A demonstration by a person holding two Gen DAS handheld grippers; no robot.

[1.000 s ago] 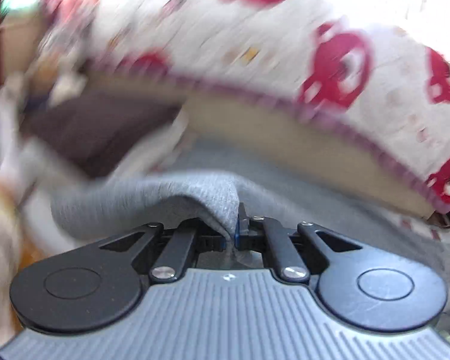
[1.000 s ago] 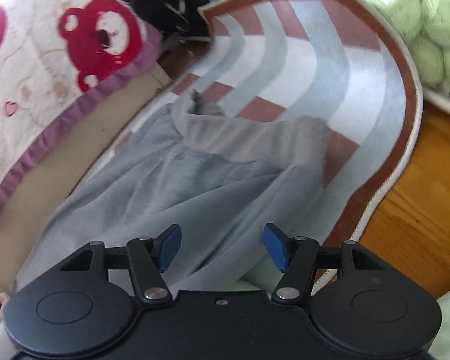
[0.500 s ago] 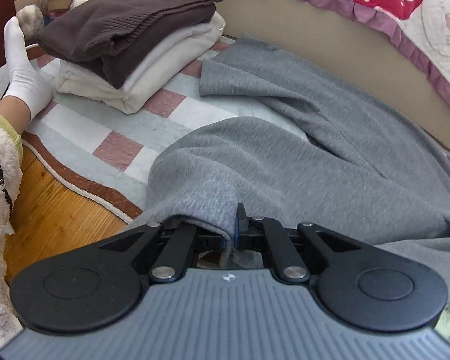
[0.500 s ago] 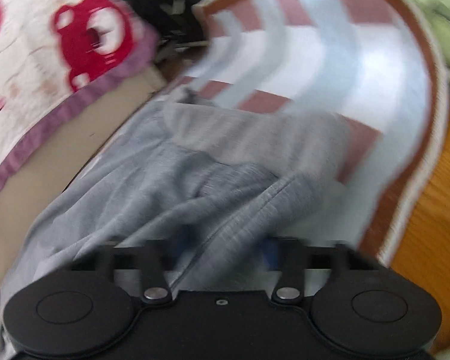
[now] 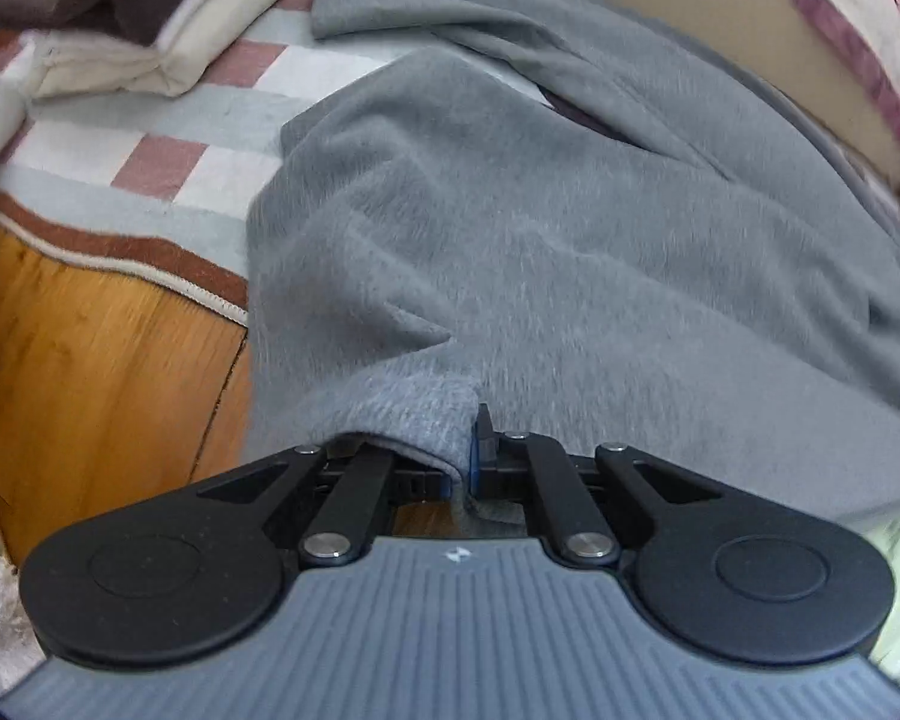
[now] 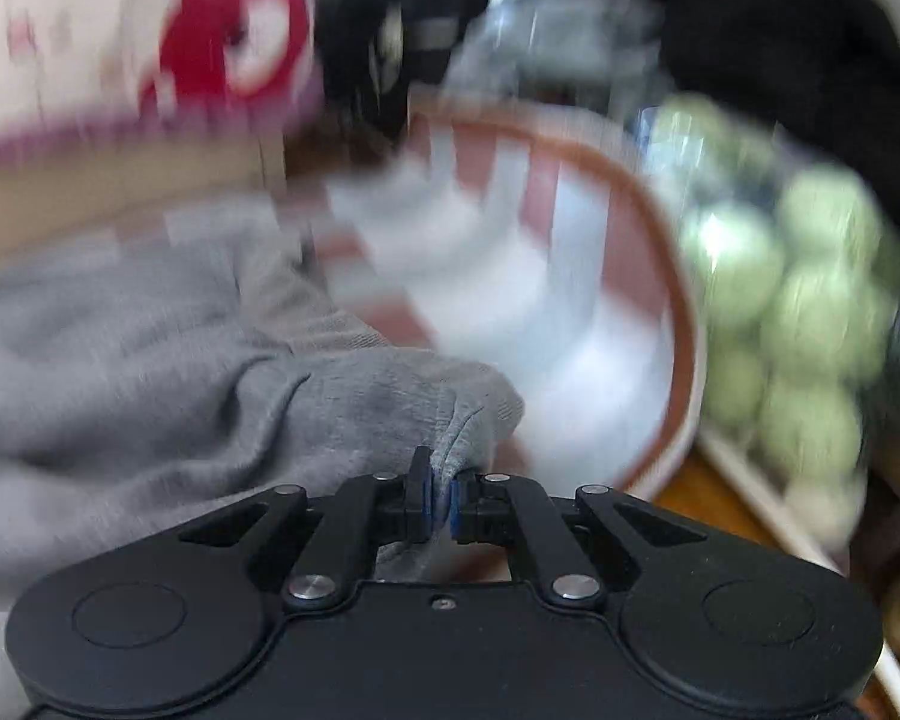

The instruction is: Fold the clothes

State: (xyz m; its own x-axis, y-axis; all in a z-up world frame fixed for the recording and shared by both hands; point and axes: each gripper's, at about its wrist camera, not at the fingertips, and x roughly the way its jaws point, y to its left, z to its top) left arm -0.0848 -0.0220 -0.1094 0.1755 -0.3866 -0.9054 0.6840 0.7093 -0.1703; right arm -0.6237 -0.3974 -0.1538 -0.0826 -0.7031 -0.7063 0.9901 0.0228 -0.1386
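Now both grippers are clamped on the grey garment [image 5: 570, 228]: the left gripper [image 5: 471, 456] pinches a near hem, the right gripper [image 6: 441, 495] a bunched fold, jaws narrow with cloth between. It sprawls over the striped rug [image 5: 150, 150], its near left part hanging past the rug's brown edge [image 5: 150, 252] onto wood floor [image 5: 90, 360]. Far left sits a folded stack [image 5: 150, 18], close to the garment; far right runs a bed side [image 5: 720, 18]. Right view is blurred: green balls [image 6: 810, 300] just beyond the rug's curve.
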